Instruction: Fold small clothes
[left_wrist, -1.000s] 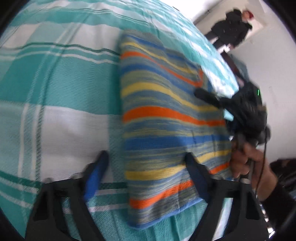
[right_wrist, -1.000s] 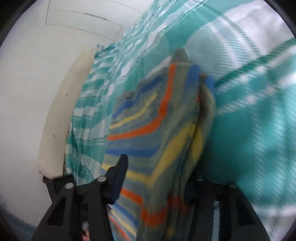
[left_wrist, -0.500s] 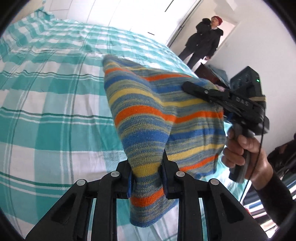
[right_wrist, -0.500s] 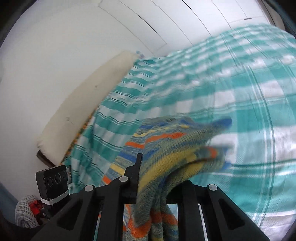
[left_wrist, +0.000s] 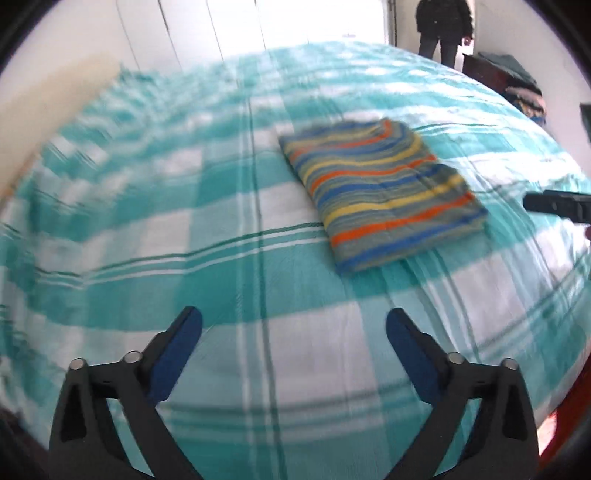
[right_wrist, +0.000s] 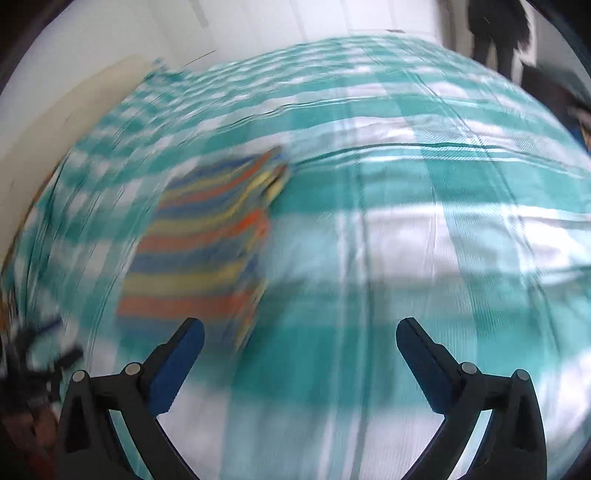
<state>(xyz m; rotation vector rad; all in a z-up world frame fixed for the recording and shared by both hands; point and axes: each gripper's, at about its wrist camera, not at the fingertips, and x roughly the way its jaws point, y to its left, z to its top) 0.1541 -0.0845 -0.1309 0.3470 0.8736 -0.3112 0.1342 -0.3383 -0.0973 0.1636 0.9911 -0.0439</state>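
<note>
Teal-and-white checked bedding (left_wrist: 221, 229) fills both wrist views, with a pale wall and cupboard doors behind it and a person in dark clothes standing at the far doorway. Nothing lies between the fingers of the left gripper (left_wrist: 293, 328), whose jaws are opening wide over bare bedspread; the right gripper (right_wrist: 300, 338) is likewise opening, with only bedding in its gap. Ahead of the left gripper and to its right, well clear of the fingertips, the striped knit garment (left_wrist: 380, 195) rests flat on the bed as a compact rectangle. From the right gripper it sits ahead and to the left, just beyond the left finger, heavily blurred. Its stripes run across the short way, and its long axis slants away from the left gripper, near end to the right, far end leftward. The edges look stacked and even, so I judge this piece folded and released; what remains would be any other clothes, none of which I can see on the bed.
</note>
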